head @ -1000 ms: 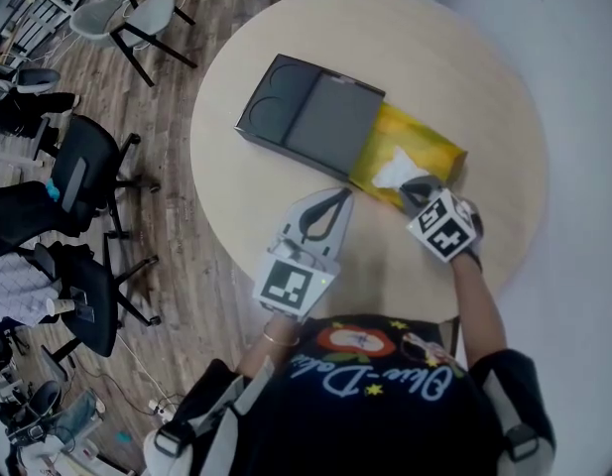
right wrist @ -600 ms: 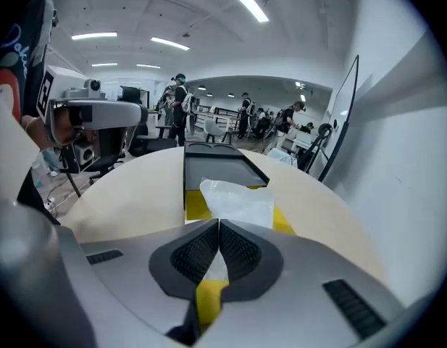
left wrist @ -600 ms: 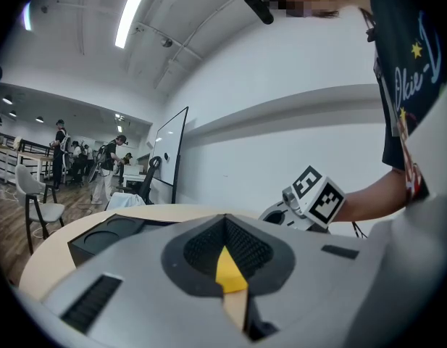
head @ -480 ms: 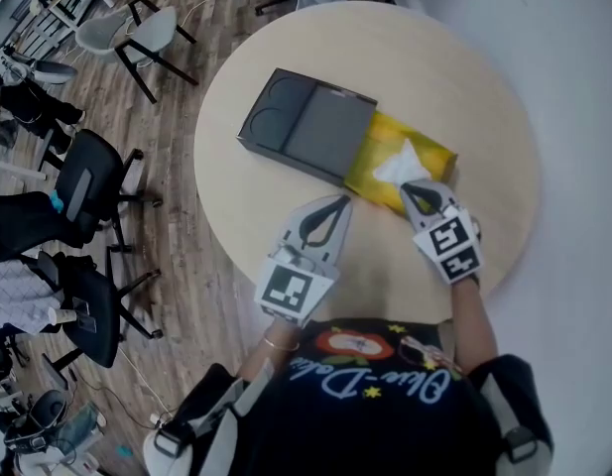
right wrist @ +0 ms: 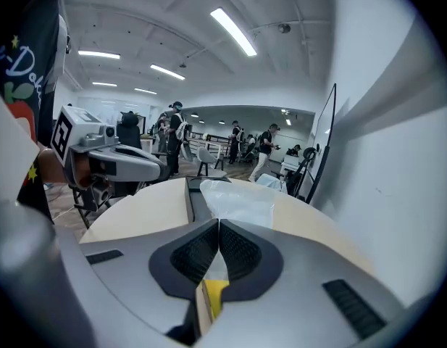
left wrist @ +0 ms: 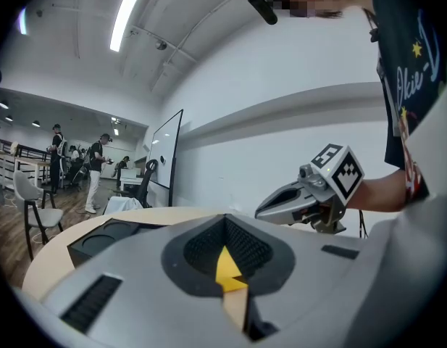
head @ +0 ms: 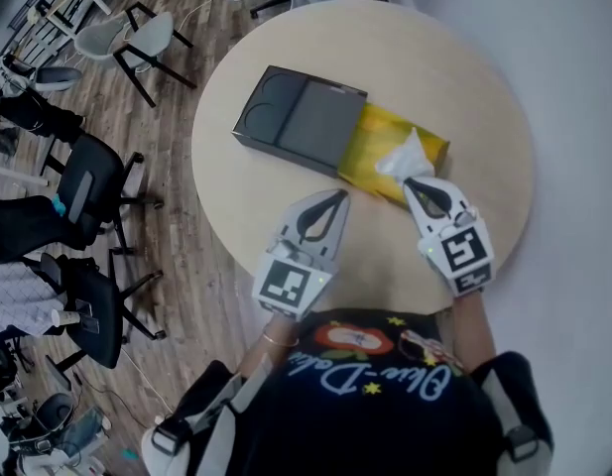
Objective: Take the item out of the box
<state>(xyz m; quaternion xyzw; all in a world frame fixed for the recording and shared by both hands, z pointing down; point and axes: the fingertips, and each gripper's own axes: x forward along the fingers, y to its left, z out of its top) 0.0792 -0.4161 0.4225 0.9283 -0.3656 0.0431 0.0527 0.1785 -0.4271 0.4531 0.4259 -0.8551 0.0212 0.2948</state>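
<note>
A yellow tissue box (head: 390, 149) lies on the round table (head: 286, 226), against a flat black box (head: 301, 119). A white tissue (head: 403, 159) stands up out of the yellow box's top. My right gripper (head: 409, 180) is shut on the tissue's near edge; in the right gripper view the tissue (right wrist: 241, 198) spreads out just beyond the closed jaws (right wrist: 217, 225). My left gripper (head: 335, 197) is shut with nothing in it, hovering over bare table left of the yellow box. In the left gripper view the closed jaws (left wrist: 224, 222) point past the black box (left wrist: 107, 236).
Office chairs (head: 82, 181) stand on the wooden floor left of the table. A white wall (head: 573, 87) runs along the right. Several people stand far back in the room (right wrist: 234, 140). The table's near edge (head: 385, 300) is just in front of my body.
My right gripper has drawn back toward me and slightly right with the tissue, which now stands higher out of the yellow box. The left gripper has stayed put.
</note>
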